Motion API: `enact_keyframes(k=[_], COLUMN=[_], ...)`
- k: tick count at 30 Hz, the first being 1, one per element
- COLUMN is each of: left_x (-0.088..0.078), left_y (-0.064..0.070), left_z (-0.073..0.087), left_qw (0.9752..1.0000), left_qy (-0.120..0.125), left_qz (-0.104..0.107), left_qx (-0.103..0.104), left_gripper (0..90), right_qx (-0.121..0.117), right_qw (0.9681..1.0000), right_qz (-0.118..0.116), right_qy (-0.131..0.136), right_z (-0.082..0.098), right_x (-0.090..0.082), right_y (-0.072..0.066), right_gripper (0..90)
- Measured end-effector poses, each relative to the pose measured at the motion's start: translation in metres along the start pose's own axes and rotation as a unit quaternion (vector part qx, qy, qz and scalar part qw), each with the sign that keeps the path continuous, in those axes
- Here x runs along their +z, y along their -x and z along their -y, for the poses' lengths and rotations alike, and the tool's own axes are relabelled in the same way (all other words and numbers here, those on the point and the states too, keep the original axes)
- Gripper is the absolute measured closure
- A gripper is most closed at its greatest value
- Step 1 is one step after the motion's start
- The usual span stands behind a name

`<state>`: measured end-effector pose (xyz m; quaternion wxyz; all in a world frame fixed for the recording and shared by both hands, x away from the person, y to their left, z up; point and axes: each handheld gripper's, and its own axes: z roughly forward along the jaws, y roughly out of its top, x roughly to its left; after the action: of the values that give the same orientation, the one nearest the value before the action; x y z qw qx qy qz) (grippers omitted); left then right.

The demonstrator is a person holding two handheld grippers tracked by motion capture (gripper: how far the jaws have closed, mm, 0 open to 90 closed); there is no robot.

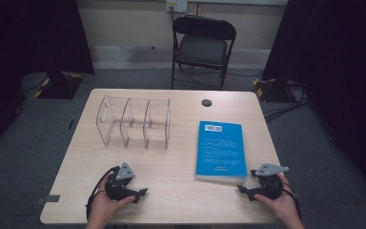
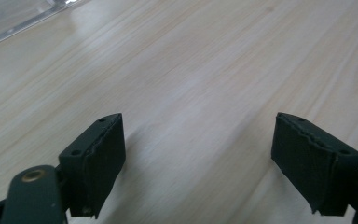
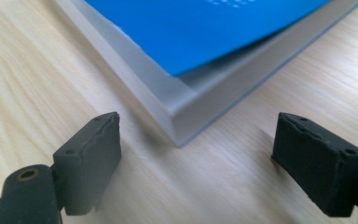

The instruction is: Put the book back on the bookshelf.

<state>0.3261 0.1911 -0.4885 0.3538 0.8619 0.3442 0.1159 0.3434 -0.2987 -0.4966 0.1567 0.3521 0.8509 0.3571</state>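
Both hands rest at the near edge of the wooden table (image 1: 181, 98), one gripper in each. The left gripper (image 1: 140, 192) lies low over bare tabletop, jaws spread wide and empty, pointing toward the table's middle (a corner of the clear acrylic organiser (image 1: 133, 123) shows at the upper left of the left gripper view). The right gripper (image 1: 242, 189) points inward at the near right corner of the blue book (image 1: 220, 150), which lies flat, right of centre. Its jaws are spread apart, flanking that corner without touching it. A black folding chair (image 1: 203, 45) stands beyond the table
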Motion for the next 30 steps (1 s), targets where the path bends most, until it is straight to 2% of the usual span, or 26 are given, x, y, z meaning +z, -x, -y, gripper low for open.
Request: enact_keyframes(k=[1,2,4,5,7,9,13,20,25,30], left_x=[0.0,0.001,0.002,0.002,0.003,0.009,0.017,0.024,0.036,0.051], left_y=[0.001,0.004,0.007,0.009,0.011,0.015,0.02,0.027,0.039,0.053], left_z=[-0.002,-0.004,-0.009,-0.013,-0.016,-0.022,-0.029,-0.046,-0.059,-0.071], left_qw=[1.0,1.0,0.9998,0.9995,0.9994,0.9991,0.9983,0.9971,0.996,0.9941], left_qy=[-0.002,0.002,0.005,0.013,0.013,0.0,-0.016,-0.014,-0.01,-0.012], left_qz=[0.002,0.007,0.014,0.024,0.031,0.039,0.046,0.058,0.072,0.083], left_qx=[0.007,0.003,0.011,0.014,0.011,0.017,0.032,0.047,0.051,0.068], left_gripper=[17.4,17.3,17.3,17.3,17.3,16.8,16.7,16.7,16.7,16.7], right_qx=[-0.003,-0.007,0.001,0.003,0.002,0.004,0.004,0.0,0.005,0.007], right_qw=[1.0,1.0,1.0,1.0,0.9999,0.9999,1.0,0.9999,1.0,1.0], right_qz=[0.0,-0.003,-0.007,-0.005,-0.007,-0.005,-0.005,-0.009,-0.006,-0.001], right_qy=[0.0,0.0,0.003,0.005,0.009,0.01,0.002,0.005,0.006,0.007], right_z=[-0.001,-0.003,-0.004,-0.004,-0.005,-0.005,-0.01,-0.013,-0.012,-0.012], right_x=[0.001,0.002,0.005,0.005,0.006,0.006,0.01,0.014,0.013,0.012], right_y=[-0.002,-0.002,-0.004,-0.004,-0.003,-0.002,0.001,0.001,-0.001,-0.003], right_gripper=[17.1,17.5,19.1,20.2,21.6,23.2,23.4,20.8,22.1,23.4])
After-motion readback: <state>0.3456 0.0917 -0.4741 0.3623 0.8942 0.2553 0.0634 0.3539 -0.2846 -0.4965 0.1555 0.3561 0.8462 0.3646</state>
